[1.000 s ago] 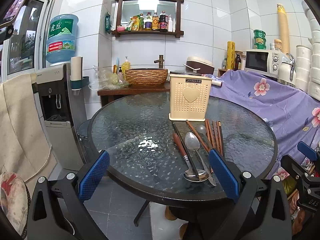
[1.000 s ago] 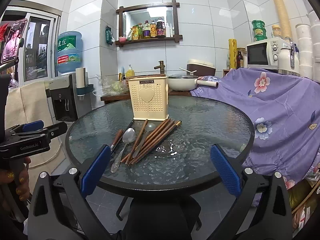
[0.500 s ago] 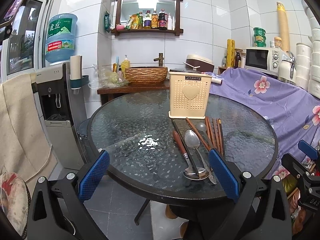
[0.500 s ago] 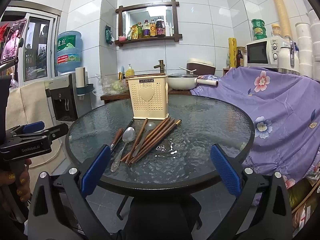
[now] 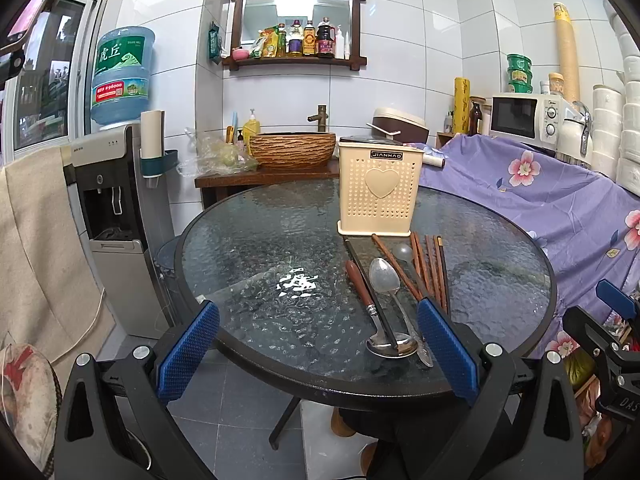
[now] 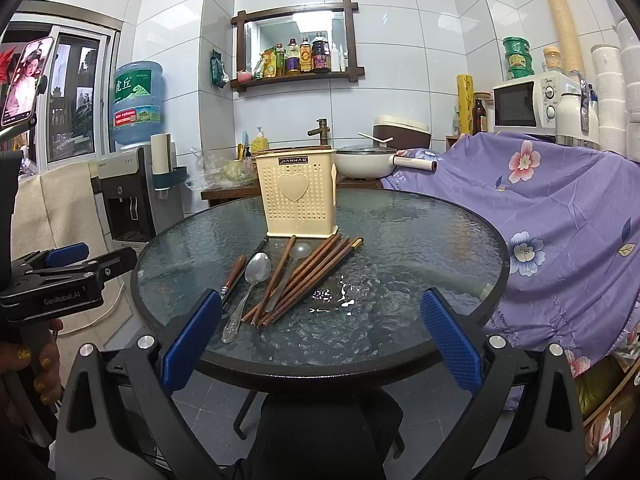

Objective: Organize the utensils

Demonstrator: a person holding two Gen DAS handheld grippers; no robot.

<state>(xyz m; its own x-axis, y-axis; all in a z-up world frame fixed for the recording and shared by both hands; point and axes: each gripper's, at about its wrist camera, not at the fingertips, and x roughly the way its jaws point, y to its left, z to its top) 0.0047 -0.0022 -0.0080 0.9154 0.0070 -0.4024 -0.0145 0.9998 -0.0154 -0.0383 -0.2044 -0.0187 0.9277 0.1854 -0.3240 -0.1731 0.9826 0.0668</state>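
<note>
Both tools are spread wide and hold nothing: the left tool [image 5: 318,348] hangs at the near edge of the round glass worktop [image 5: 248,248], its right pad beside the handle ends of the cutlery, and the right tool [image 6: 320,338] hangs at the same near edge further right. Between them, on the glass, lie a metal spoon [image 6: 250,286], a wooden-handled ladle [image 5: 370,306] with its bowl towards the near rim, and a fan of brown chopsticks [image 6: 312,276], all touching or overlapping. Their far ends reach the foot of the upright cream utensil holder [image 6: 298,196] standing on the worktop.
</note>
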